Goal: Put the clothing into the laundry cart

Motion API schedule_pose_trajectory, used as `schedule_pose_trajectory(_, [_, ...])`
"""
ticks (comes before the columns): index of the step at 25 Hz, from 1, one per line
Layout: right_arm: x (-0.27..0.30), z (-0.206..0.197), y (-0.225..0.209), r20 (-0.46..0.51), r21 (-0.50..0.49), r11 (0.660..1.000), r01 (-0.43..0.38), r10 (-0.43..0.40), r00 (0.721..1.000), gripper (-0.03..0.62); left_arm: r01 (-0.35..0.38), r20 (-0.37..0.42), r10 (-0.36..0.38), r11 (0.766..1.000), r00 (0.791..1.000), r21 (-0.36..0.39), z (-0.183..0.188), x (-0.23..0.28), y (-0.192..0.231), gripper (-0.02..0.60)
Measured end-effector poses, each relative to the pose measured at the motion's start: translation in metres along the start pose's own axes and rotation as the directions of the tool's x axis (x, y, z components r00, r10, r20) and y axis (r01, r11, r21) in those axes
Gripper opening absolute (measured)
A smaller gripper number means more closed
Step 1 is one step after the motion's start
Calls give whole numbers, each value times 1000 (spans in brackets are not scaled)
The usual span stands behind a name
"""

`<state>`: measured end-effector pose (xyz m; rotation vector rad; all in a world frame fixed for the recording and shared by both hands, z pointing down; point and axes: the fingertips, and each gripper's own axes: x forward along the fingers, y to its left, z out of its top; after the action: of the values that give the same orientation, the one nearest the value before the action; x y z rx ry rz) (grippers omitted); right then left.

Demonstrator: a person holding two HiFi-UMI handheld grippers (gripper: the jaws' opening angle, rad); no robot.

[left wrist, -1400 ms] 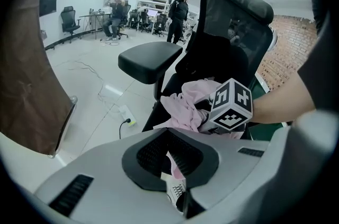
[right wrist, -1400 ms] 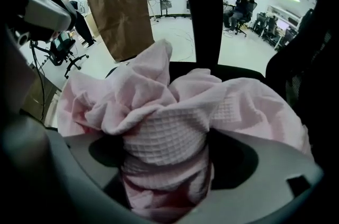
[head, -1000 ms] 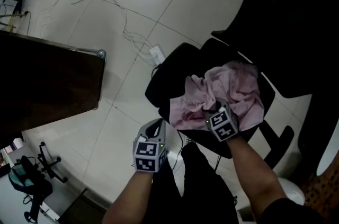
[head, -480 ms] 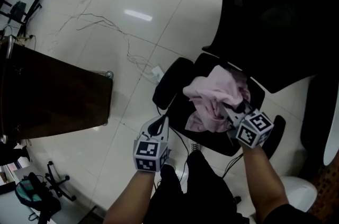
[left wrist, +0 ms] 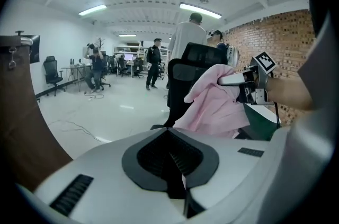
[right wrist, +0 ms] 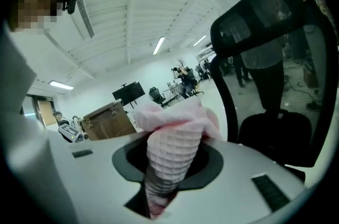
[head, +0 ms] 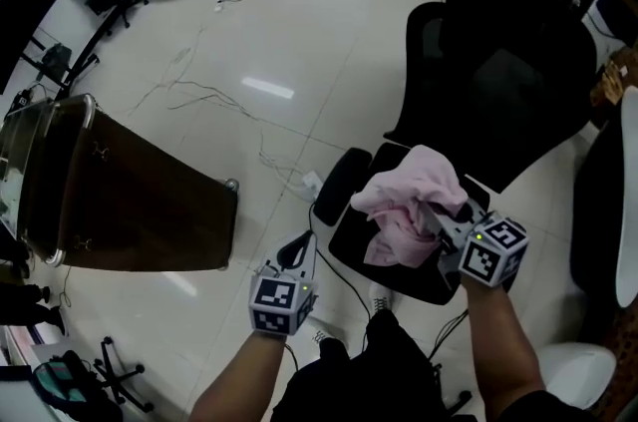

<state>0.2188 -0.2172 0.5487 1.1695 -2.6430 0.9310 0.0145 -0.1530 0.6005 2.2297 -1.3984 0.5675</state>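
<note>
One pink piece of clothing hangs pinched in the jaws of the right gripper above the black chair, and the brown laundry cart sits well off to its left, past the left gripper, whose jaws are together and hold nothing.

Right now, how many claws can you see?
2. The left claw sits low in the middle, shut and empty. The right claw is over the black chair, shut on the pink cloth.
</note>
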Motion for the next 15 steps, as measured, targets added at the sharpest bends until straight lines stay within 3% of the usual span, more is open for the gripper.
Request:
schedule_pose_trajectory(7, [-25,57,68,111,-33,999,-28,32,993,118,-21,81,19,999,997,24,27,-66,19,0])
schedule_pose_trajectory(15, [-44,104,139,206,-43,990,-131,137,969,118,-51,164,43,998,985,44,60,-112,16,0])
